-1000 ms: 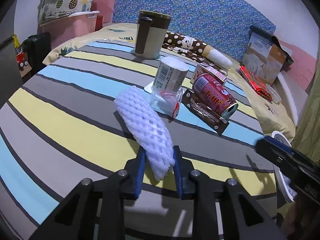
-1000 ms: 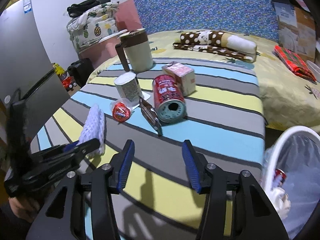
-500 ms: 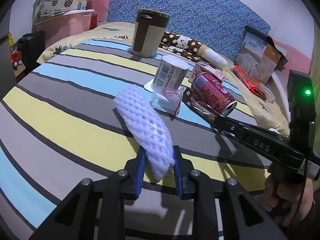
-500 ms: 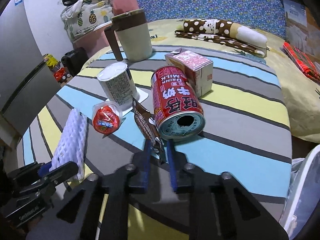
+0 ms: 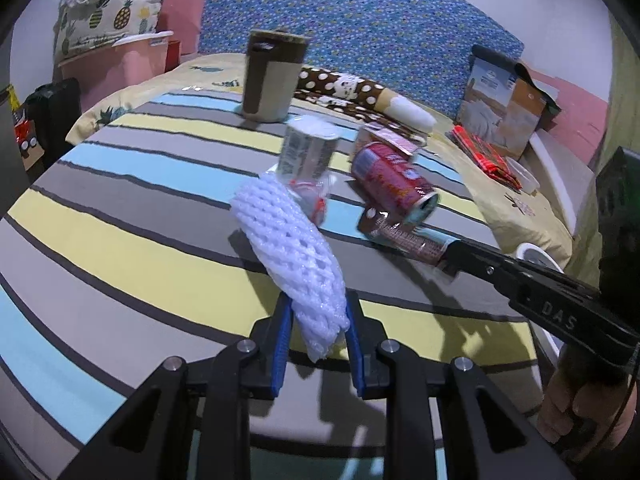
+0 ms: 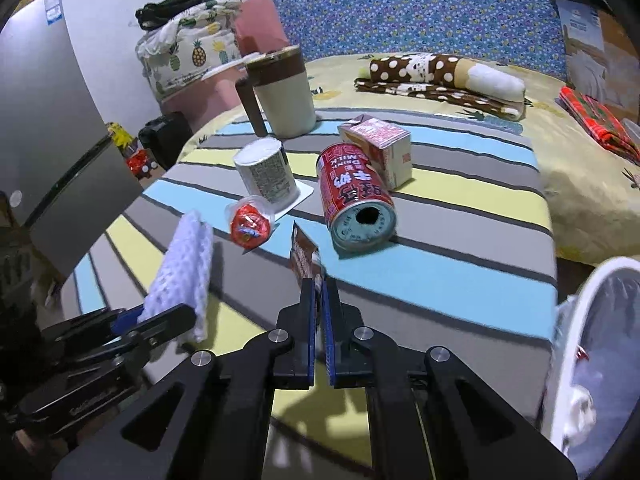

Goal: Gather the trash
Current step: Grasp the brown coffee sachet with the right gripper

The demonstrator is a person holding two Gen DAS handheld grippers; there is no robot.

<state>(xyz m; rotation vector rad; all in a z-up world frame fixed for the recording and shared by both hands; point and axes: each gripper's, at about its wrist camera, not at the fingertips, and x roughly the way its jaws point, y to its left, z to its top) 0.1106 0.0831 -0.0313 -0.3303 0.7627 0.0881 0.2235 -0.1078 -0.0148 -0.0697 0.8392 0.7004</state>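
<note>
Right, starting at my left: the left gripper is clamped on the near end of the white foam net sleeve, whose long axis runs up and away from the jaws toward the middle of the striped table. Past its far end sit the small clear jelly cup with the red lid and the upside-down paper cup, neither held. Centre of my right view, the right gripper is pinched fully narrow on the near tip of the brown snack wrapper — the wrapper stands edge-up out of the pads, pointing ahead toward the red milk can, which lies on its side with its open end facing me, just beside the pink carton. Far right and low, off the table edge, is the white bin with its liner. That is the relation that counts — the bin lies to the right of both claws and nearest my right hand, so I judge the wrapper should swing rightward and down first, the foam sleeve crossing over after.
</note>
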